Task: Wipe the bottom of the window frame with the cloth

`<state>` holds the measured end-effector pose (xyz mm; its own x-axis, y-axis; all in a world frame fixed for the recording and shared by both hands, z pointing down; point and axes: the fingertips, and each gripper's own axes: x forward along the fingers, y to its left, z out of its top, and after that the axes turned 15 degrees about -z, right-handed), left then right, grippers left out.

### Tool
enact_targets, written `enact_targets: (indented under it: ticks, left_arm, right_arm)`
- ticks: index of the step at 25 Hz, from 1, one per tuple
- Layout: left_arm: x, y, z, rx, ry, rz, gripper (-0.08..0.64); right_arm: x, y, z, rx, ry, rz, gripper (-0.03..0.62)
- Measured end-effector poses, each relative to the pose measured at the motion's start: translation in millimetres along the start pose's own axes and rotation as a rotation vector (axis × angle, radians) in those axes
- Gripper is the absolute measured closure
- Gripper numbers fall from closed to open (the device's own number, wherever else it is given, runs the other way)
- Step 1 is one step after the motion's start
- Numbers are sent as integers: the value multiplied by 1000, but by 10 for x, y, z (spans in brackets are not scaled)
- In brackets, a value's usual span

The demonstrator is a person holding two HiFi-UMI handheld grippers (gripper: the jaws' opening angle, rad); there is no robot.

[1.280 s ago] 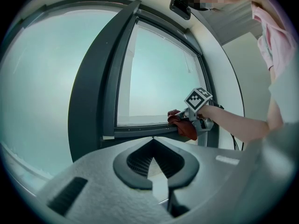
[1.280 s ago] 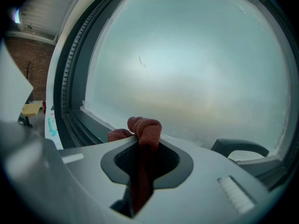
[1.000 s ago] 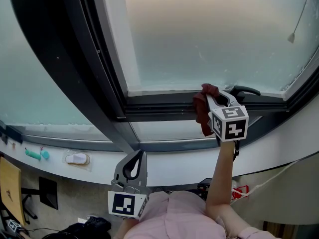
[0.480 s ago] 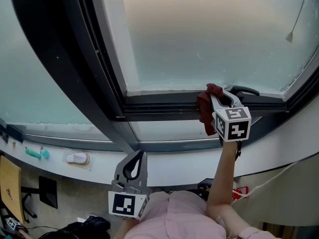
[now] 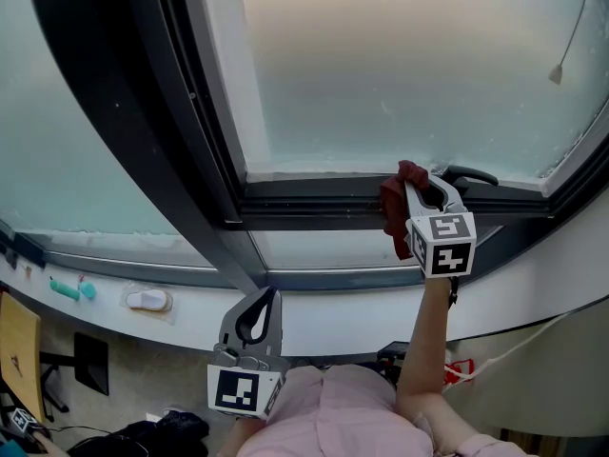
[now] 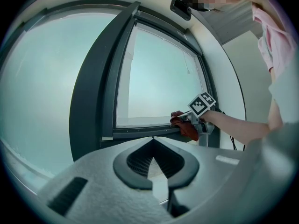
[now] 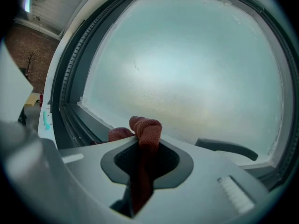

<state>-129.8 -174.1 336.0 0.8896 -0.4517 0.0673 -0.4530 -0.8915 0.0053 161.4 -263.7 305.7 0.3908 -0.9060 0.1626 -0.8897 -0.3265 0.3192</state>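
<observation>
1. The dark red cloth (image 5: 392, 208) sits right of centre in the head view. It is bunched against the bottom rail of the window frame (image 5: 304, 203), and a fold hangs down over the rail's front.
2. The right gripper (image 5: 411, 184) is clenched on the cloth. In the right gripper view a knot of fabric pokes out past the jaw tips, and it seems to press on the rail, though the contact itself is hard to see.
3. Just right of the cloth, a dark window handle (image 5: 471, 172) lies along the rail.
4. The frosted pane (image 5: 400, 74) fills the frame above.
5. The left gripper (image 5: 271, 295) hangs low at centre, well apart from the frame, its jaws closed together on nothing.
6. At lower left, the white sill (image 5: 324, 310) carries a teal item (image 5: 67, 290) and a white item (image 5: 147, 301), both too small to identify.
</observation>
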Motion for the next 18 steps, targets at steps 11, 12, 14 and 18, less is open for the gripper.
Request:
enact_targets:
  ticks: [11,12,14,18]
  left_arm:
    - [-158,67,22,-2,-8,15,565]
    - [-187,84,22,-2,-8,19,565]
    - [-240,119,19,-2,-7,24,565]
    - [-331,163,6,-2,-1,25,565]
  right_arm:
    - [-110,12,96,22,-103,-33,529]
    - [-161,7,143,58,-123,-31,529]
    - [-282,45,283,111,-174,-25,529]
    - [-507,393,590,132,-262,24,529]
